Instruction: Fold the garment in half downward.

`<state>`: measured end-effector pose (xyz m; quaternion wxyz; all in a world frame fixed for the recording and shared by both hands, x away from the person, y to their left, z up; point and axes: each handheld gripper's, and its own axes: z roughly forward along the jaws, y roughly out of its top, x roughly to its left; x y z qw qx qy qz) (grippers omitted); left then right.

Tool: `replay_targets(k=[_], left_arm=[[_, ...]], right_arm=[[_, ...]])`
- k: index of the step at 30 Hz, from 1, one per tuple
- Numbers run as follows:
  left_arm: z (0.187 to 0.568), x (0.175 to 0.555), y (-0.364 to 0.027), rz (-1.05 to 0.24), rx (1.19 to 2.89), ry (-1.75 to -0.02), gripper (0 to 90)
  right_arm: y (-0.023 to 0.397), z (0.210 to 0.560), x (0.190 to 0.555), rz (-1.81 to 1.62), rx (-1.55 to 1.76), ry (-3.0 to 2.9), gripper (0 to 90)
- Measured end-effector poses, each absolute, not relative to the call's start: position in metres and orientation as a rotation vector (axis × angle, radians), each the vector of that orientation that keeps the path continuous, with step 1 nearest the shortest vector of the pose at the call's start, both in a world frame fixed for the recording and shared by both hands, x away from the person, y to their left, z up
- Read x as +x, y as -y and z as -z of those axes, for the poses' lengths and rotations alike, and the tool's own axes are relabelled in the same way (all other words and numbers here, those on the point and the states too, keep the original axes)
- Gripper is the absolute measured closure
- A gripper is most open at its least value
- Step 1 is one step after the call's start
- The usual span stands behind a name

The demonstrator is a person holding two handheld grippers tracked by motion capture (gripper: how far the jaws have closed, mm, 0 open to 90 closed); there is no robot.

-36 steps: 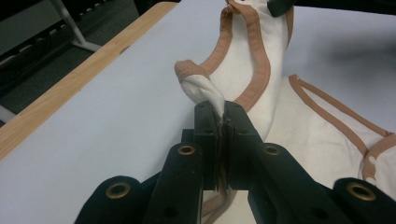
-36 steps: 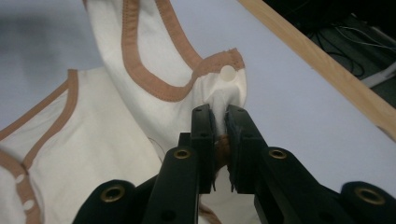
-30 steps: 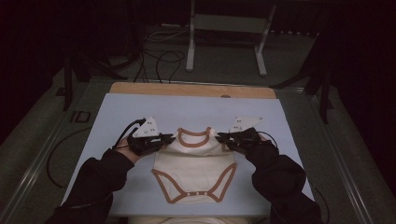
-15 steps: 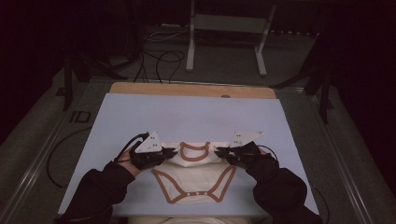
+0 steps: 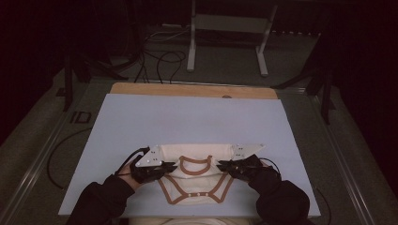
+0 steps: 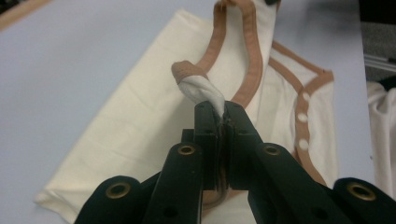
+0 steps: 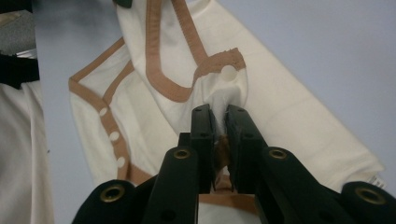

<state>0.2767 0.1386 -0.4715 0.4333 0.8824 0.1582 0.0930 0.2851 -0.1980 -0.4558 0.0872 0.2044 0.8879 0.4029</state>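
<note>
Cream cloth with brown edging makes up a baby bodysuit [image 5: 196, 174], which is laid flat on the near middle of a pale blue table cover [image 5: 141, 122]. Its neck hole is turned to the far side and its snap end is turned to the near edge. The far part is folded over into a wide band that runs left to right. White snap buttons [image 6: 302, 117] are seen in a row along the brown edge at the near end.

The left gripper [image 5: 170, 167] is pressed together on the left shoulder of the bodysuit, and a twist of cloth is pinched between its jaws in the left gripper view. The right gripper [image 5: 220, 165] is pinched on the right shoulder, where white cloth is squeezed between its jaws in the right gripper view. Dark sleeves are seen at the near edge.

A small tag [image 7: 380, 183] is seen at a corner of the folded cloth, but its writing is too small to be read.

A strip of bare wood [image 5: 187, 90] is seen at the far edge of the table. Beyond it, grey stand legs [image 5: 225, 42] and dark cables [image 5: 159, 58] are seen on the floor.
</note>
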Motion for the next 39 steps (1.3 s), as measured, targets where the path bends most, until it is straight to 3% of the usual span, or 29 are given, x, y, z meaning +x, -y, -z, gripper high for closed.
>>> replay_targets(k=[27,32,36,39], left_arm=[[0.509,0.252,-0.140,-0.048,2.282,-0.442,82.7],[0.511,0.253,-0.140,-0.021,2.304,-0.447,74.8],[0.505,0.252,-0.142,-0.037,2.288,-0.468,54.1],[0.500,0.253,-0.144,-0.034,2.274,-0.473,49.5]], right_arm=[[0.202,0.497,0.255,-1.143,0.682,-2.808,80.0],[0.202,0.500,0.256,-1.140,0.694,-2.817,72.7],[0.203,0.498,0.259,-1.132,0.726,-2.820,57.9],[0.205,0.493,0.262,-1.145,0.731,-2.804,54.1]])
